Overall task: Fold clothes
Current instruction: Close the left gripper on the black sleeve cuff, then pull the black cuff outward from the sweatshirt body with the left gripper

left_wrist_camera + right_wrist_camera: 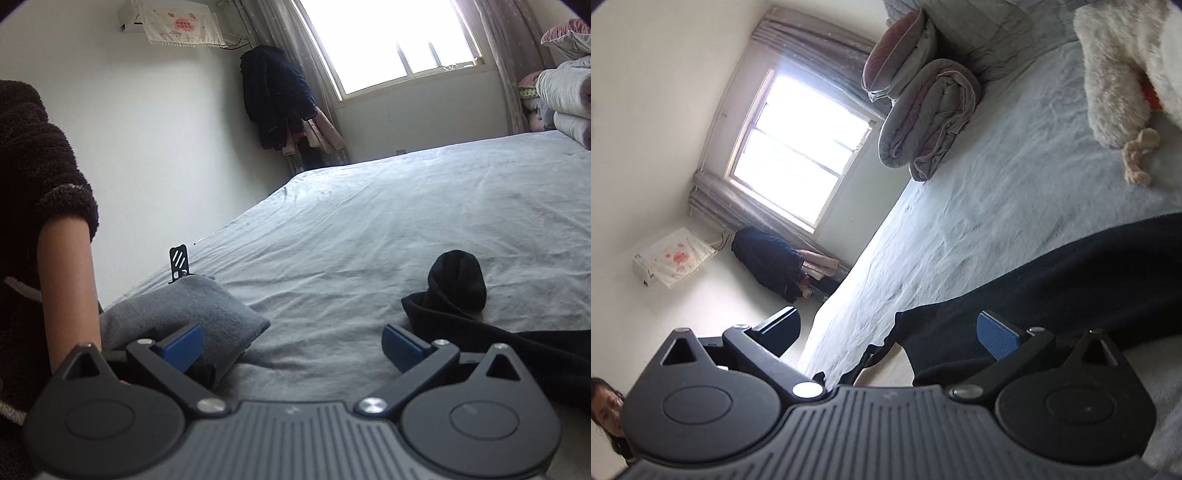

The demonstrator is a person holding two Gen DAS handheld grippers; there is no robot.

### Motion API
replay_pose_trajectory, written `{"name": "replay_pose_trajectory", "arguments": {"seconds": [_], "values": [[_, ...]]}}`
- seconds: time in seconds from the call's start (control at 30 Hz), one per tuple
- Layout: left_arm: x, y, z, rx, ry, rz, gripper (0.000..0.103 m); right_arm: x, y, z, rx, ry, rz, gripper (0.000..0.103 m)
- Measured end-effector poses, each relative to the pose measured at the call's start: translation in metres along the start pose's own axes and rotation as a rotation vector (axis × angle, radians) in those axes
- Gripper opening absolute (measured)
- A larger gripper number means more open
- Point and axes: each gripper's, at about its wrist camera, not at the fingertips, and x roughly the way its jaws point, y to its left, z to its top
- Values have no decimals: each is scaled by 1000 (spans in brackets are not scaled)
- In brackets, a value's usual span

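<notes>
1. black garment lay on the bed sheet, low and to the right of my left gripper, with a rolled dark end standing up just past its edge.
2. my left gripper's jaws stood wide apart with nothing between them; the right blue pad was just beside the cloth's near edge, and i could not tell whether it touched.
3. in the right wrist view the same garment ran as a long band from lower left up to the right, passing between the spread jaws of my right gripper, which were not clamped on it.
4. i judged the right gripper nearer and already straddling the hem.
5. a folded grey cloth sat left of the left gripper, beside the person's forearm.
</notes>
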Motion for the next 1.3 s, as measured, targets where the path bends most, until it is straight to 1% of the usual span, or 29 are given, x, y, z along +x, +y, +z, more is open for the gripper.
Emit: {"name": "replay_pose_trajectory", "arguments": {"seconds": [0.03,0.07,0.13,0.17,0.2,0.3,0.4,0.43,0.53,0.6,0.7,0.77,0.87,1.03,1.07,1.1,1.13,1.17,1.2,1.3], "values": [[11,2,1,-35,32,-63,103,4,3,-1,-32,16,-6,103],[21,6,2,-108,60,-145,103,9,5,-2,-71,34,-19,103],[42,17,2,-286,106,-316,103,18,9,-5,-149,60,-56,103],[49,19,2,-348,119,-365,102,23,9,-7,-178,76,-70,103],[56,20,3,-389,129,-390,103,27,9,-9,-205,92,-84,103],[75,17,8,-448,180,-412,103,35,2,-15,-241,134,-100,103],[88,9,11,-448,263,-340,103,42,-1,-20,-274,182,-105,103],[93,7,10,-453,284,-327,103,43,0,-22,-289,195,-106,103],[103,3,8,-497,334,-348,103,48,4,-27,-345,230,-103,103],[106,0,8,-514,343,-331,103,51,5,-29,-362,245,-101,103],[109,-5,9,-518,351,-299,103,51,4,-28,-353,252,-93,103],[109,-9,9,-531,355,-291,103,51,3,-27,-347,249,-100,103],[110,-11,10,-556,355,-337,103,53,1,-25,-322,248,-115,103],[108,-24,10,-547,328,-418,101,54,0,-26,-318,262,-126,103],[107,-28,11,-544,323,-425,94,54,0,-26,-321,268,-128,103],[106,-31,11,-541,315,-434,75,55,1,-27,-324,274,-129,103],[106,-33,11,-546,313,-449,62,55,1,-27,-328,280,-133,103],[107,-35,11,-555,315,-464,33,55,1,-28,-332,284,-137,103],[108,-36,10,-564,324,-481,13,56,2,-28,-335,288,-141,103],[110,-38,7,-575,321,-520,12,56,1,-29,-339,295,-146,103]]}}
